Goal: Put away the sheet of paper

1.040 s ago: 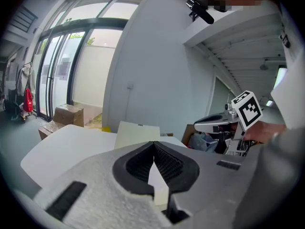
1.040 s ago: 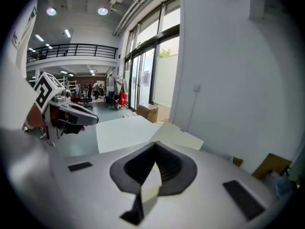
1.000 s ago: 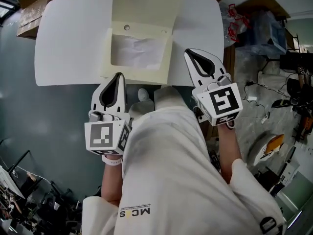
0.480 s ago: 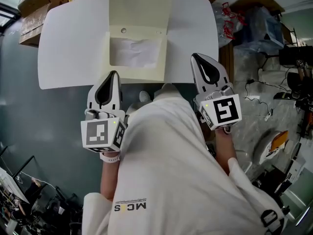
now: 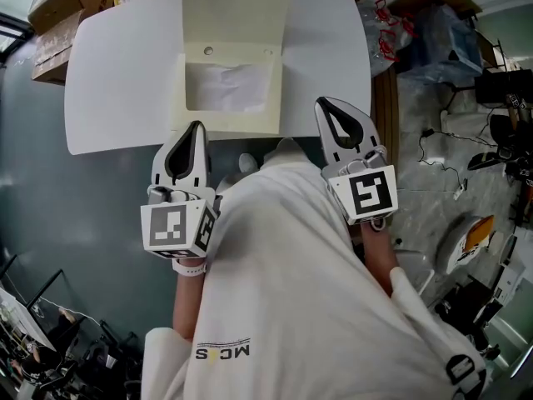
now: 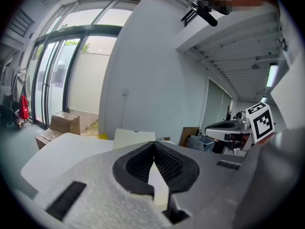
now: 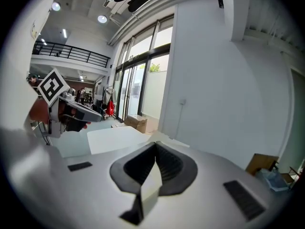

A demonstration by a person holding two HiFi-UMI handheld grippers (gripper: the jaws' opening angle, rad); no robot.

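Note:
A cream folder (image 5: 236, 13) lies open on the white table (image 5: 117, 73), its flap turned toward the far edge. A crumpled white sheet of paper (image 5: 229, 87) rests in its lower pocket. My left gripper (image 5: 196, 128) hovers just off the table's near edge, below the folder's left corner, shut with nothing in it. My right gripper (image 5: 320, 102) is at the near right edge, beside the folder's lower right corner, also shut and empty. In the left gripper view the left gripper (image 6: 153, 143) points at the folder (image 6: 134, 138). The right gripper (image 7: 155, 145) shows closed jaws too.
Cardboard boxes (image 5: 58, 5) stand past the table's far left corner. Bags, cables and gear (image 5: 454, 48) crowd the floor on the right. The person's white garment (image 5: 283, 290) fills the near foreground. Grey floor lies left of the table.
Both grippers stay shut near the table's near edge. The right one has drifted slightly left and toward me. The folder and paper have not moved.

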